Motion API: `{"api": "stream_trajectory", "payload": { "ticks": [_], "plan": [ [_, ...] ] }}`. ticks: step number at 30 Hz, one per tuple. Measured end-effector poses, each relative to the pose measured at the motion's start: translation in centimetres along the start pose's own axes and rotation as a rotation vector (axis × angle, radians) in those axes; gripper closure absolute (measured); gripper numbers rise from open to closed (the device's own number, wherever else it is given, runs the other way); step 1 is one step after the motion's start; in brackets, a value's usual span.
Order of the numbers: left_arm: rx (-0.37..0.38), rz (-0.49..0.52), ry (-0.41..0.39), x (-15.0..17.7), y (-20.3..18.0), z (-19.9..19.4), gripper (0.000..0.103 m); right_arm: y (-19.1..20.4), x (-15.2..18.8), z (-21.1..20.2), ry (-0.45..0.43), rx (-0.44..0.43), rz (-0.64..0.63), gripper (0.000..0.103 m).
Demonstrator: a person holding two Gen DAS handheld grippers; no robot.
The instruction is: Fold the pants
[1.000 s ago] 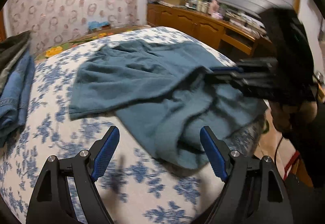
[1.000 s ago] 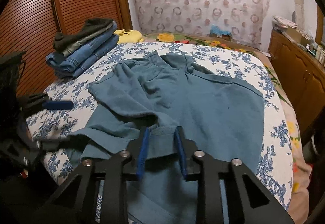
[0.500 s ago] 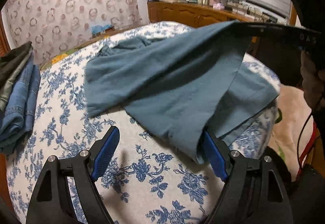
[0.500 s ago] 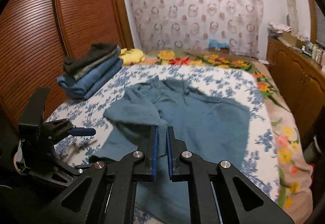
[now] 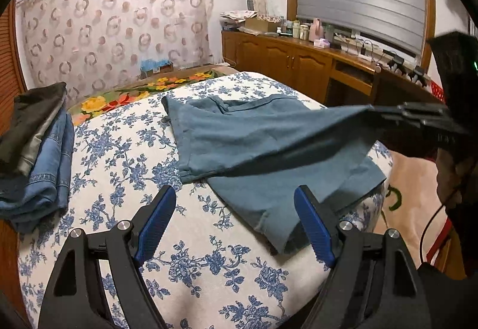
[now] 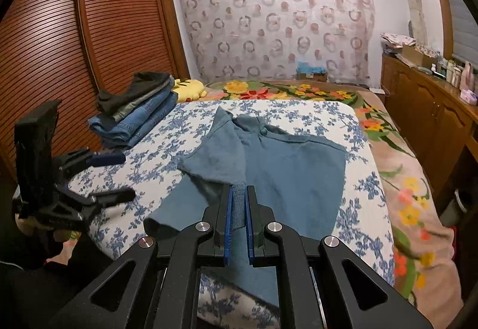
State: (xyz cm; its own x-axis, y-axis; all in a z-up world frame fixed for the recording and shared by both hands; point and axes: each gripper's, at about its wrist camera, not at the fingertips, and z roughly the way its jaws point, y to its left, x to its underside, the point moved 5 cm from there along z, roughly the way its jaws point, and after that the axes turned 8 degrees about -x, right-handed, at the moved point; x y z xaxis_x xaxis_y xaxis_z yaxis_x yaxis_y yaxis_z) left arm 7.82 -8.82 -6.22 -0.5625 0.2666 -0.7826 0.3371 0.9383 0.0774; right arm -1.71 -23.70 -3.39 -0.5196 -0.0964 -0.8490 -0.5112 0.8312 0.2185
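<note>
Teal cotton pants lie spread across the near half of the bed with the blue-flowered white cover, their waist end toward the far patterned curtain and one leg hem trailing over the near edge. The right tongs are clenched on a bunched hem of the upper leg and hold it lifted off the bed, so that leg stretches taut from the waist out to the right in the left wrist view. The left tongs hang released and empty just above the cover, with the lower leg's hem lying between their blue pads and nearer to them than to the right tongs. The pants' long axis runs from the far waist toward the near edge. Judging by this, the free hem is the left tongs' natural target.
</note>
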Motion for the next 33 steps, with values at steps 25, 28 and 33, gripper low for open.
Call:
{"api": "stream_trajectory", "payload": {
  "ticks": [25,28,33],
  "plan": [
    [0.011,0.005,0.024,0.4,-2.0,3.2,0.021,-2.1,4.0,-2.4,0.070,0.082,0.077,0.095],
    [0.012,0.007,0.034,0.6,-2.1,3.5,0.021,-2.6,4.7,-2.2,0.088,0.093,0.095,0.095],
    [0.014,0.004,0.047,1.0,-2.0,3.9,0.021,-2.7,5.2,-2.2,0.100,0.085,0.116,0.095]
  ]
}}
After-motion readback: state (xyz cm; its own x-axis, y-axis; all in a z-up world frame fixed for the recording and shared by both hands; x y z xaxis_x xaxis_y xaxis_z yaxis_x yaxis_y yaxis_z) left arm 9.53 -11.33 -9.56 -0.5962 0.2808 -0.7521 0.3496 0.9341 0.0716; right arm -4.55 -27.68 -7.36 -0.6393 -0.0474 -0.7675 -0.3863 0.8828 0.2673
